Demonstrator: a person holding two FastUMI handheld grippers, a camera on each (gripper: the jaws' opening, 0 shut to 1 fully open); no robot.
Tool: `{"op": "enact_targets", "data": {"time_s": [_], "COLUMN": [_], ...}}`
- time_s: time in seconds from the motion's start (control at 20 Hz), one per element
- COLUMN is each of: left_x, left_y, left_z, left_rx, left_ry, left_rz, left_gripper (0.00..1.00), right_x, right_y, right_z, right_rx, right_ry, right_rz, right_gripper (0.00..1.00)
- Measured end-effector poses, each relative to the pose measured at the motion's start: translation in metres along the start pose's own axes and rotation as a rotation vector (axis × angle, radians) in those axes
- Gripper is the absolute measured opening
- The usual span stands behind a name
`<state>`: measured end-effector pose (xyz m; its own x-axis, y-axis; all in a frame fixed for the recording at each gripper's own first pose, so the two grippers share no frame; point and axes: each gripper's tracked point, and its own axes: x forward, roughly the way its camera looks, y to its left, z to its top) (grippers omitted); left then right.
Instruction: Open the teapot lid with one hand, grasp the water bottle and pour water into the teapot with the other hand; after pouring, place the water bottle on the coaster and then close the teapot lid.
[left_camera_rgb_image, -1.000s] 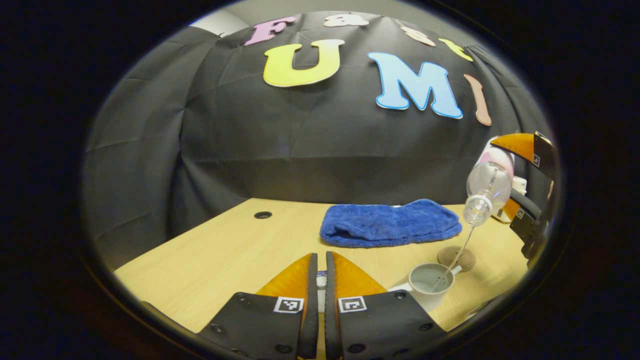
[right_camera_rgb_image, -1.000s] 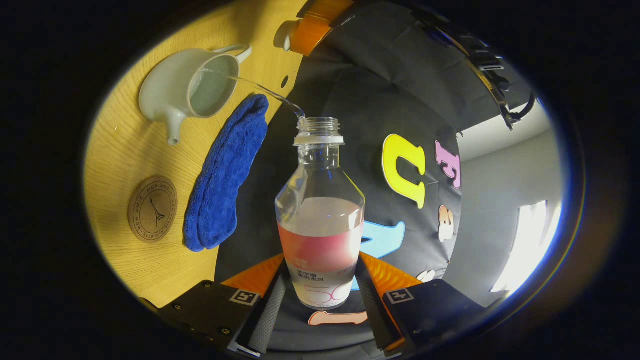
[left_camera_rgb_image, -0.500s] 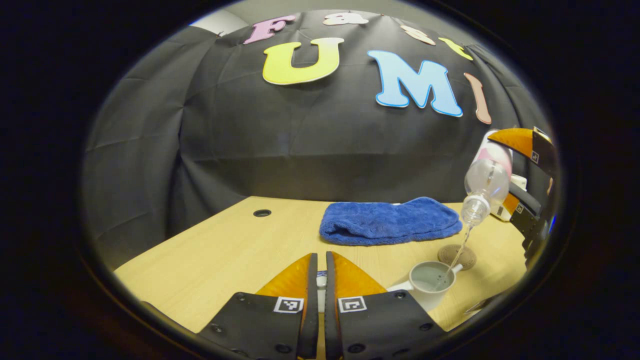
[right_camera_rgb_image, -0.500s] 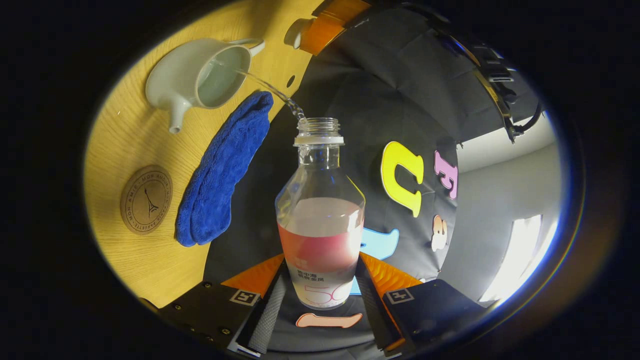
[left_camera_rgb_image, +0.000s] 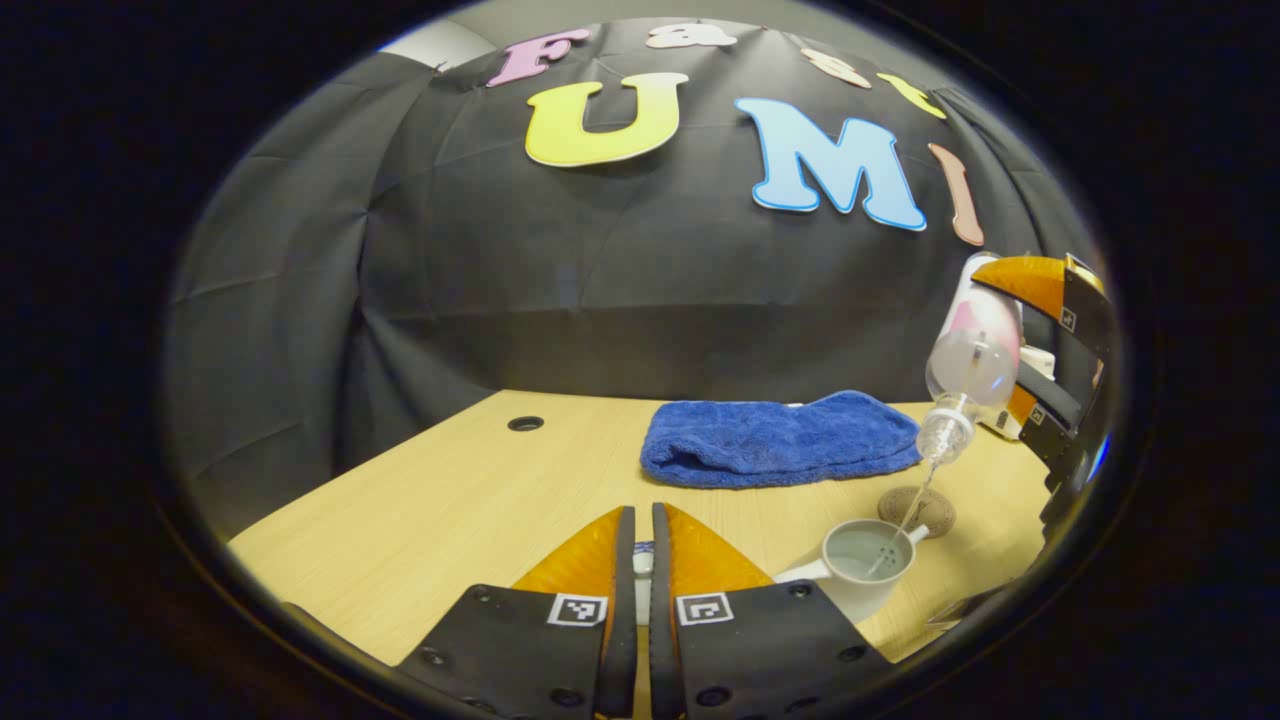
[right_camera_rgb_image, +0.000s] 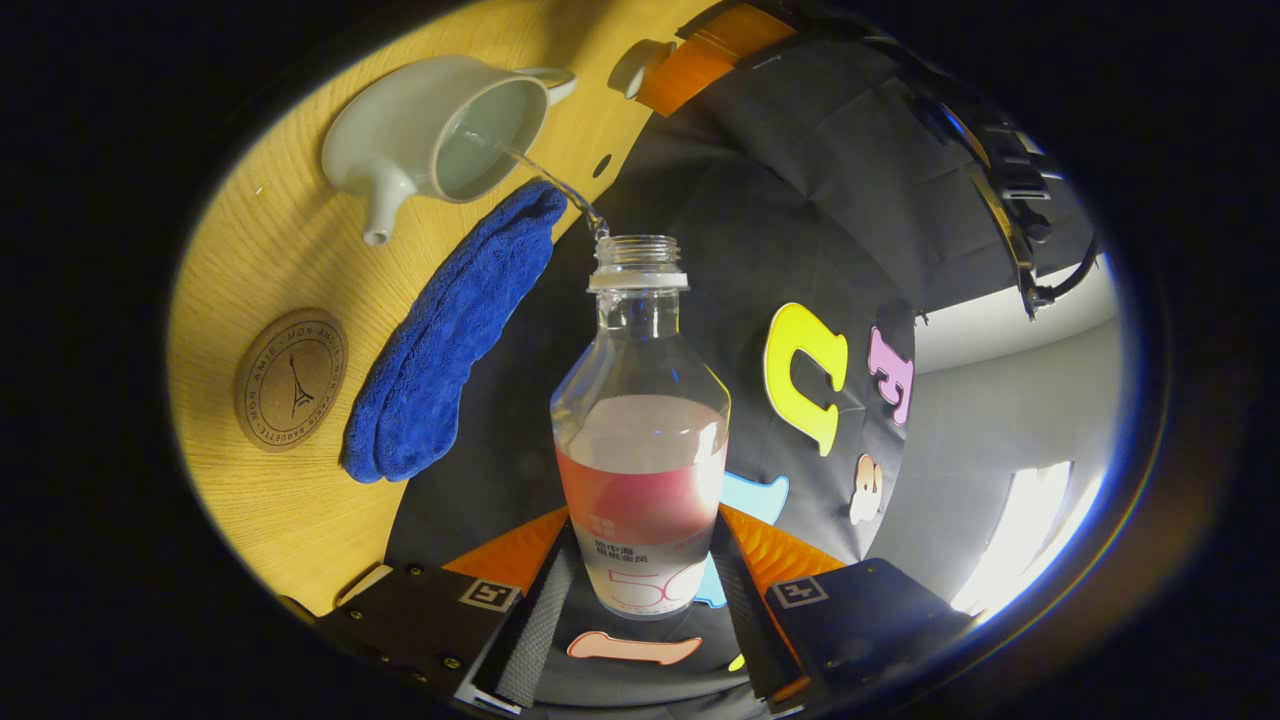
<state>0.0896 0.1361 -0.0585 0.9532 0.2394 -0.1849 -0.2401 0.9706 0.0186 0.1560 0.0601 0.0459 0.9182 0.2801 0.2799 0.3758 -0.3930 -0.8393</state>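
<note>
Your right tool (right_camera_rgb_image: 640, 590) pinches water bottle (right_camera_rgb_image: 640, 440) tipped w/ neck over open teapot (right_camera_rgb_image: 440, 135), stream landing inside; coaster (right_camera_rgb_image: 291, 379) lies just beyond teapot on tabletop (left_camera_rgb_image: 450, 510); left tool (left_camera_rgb_image: 636, 560) pressed onto lid (right_camera_rgb_image: 632, 66).

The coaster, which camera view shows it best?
The right gripper view: the coaster lies face-on and whole on the table, beside the blue towel. The left gripper view shows it small and edge-on behind the teapot.

Light wood table (left_camera_rgb_image: 430, 510) with a cable hole (left_camera_rgb_image: 525, 423) is carrying an open white teapot (left_camera_rgb_image: 858, 566), a round cork coaster (right_camera_rgb_image: 290, 379) near it, and a folded blue towel (left_camera_rgb_image: 780, 438) lying toward the back.
</note>
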Motion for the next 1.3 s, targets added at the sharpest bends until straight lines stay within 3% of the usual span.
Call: {"op": "enact_targets", "data": {"time_s": [0.85, 0.9, 1.15, 1.2, 1.3], "left_x": [0.001, 0.001, 0.003, 0.002, 0.001], "left_y": [0.003, 0.003, 0.003, 0.003, 0.002], "left_z": [-0.003, -0.003, -0.003, -0.004, -0.005], "left_rx": [-0.009, -0.009, -0.012, -0.012, -0.012], "left_ry": [0.009, 0.009, 0.012, 0.013, 0.014], "left_rz": [0.008, 0.009, 0.008, 0.007, 0.007], "left_gripper": [0.12, 0.12, 0.12, 0.12, 0.12], "right_x": [-0.001, -0.001, -0.005, -0.006, -0.005], "right_y": [-0.013, -0.014, -0.018, -0.016, -0.012], "right_z": [0.023, 0.025, 0.035, 0.036, 0.041], "right_rx": [-0.144, -0.158, -0.222, -0.233, -0.248], "right_ry": [-0.100, -0.107, -0.140, -0.151, -0.171], "right_rz": [-0.085, -0.093, -0.134, -0.136, -0.119], "right_gripper": [0.76, 0.72, 0.76, 0.72, 0.76]}}
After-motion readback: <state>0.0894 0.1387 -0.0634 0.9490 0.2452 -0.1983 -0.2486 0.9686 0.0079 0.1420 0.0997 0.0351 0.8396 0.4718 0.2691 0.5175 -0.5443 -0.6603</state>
